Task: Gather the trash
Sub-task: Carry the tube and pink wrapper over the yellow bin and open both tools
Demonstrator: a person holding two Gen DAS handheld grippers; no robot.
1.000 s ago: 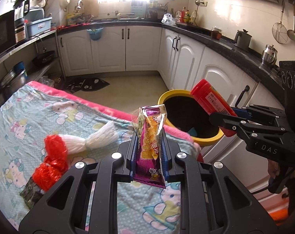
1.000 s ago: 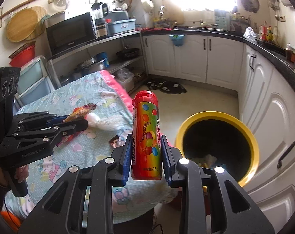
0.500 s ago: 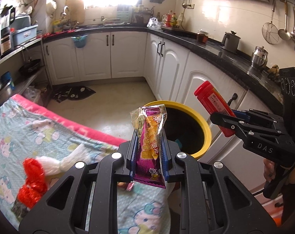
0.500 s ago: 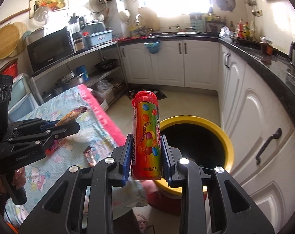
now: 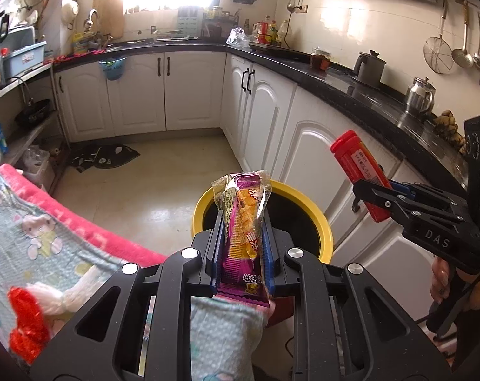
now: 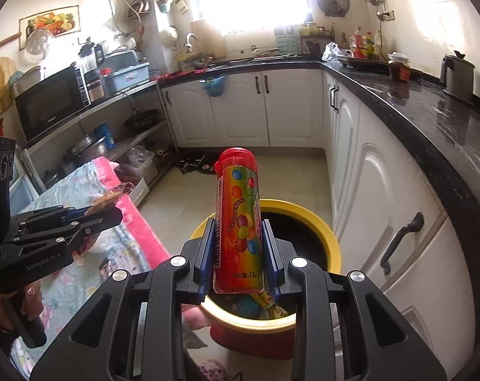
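Two tongs are held side by side, both tilted downward toward a yellow-rimmed trash bin (image 6: 330, 247) that stands on the floor by white cabinets. The left tongs (image 5: 241, 238) are clenched on a snack wrapper (image 5: 243, 231), a crinkled, glossy plastic packet in purple and orange with clear edges; it stands upright between the blue pads, its top flaring above them. From this camera the wrapper sits in front of the bin's near rim (image 5: 205, 200). The right tongs (image 6: 239, 247) are grasping a candy tube (image 6: 238, 219), a smooth hard cylinder with a red cap and a rainbow label printed with coloured sweets. It stands upright between the pads, directly over the bin's dark opening in the right wrist view; a few scraps lie inside the bin below it. A hand (image 5: 440, 281) grips the handle of the right tongs at the edge of the left view, and another hand (image 6: 2, 309) holds the left tongs' handle in the right view.

Beside the bin is a counter (image 5: 24, 231) draped in a soft cloth, pale blue with cartoon prints and a pink border. A white-and-red tufted bundle (image 5: 38, 304) lies on it, and a small dark packet (image 6: 105, 268) lies near its edge. The room is a kitchen with a tiled floor, black stone worktops (image 6: 430, 117), a bright window, a microwave (image 6: 49, 101) on a metal shelf and kettles along the wall.
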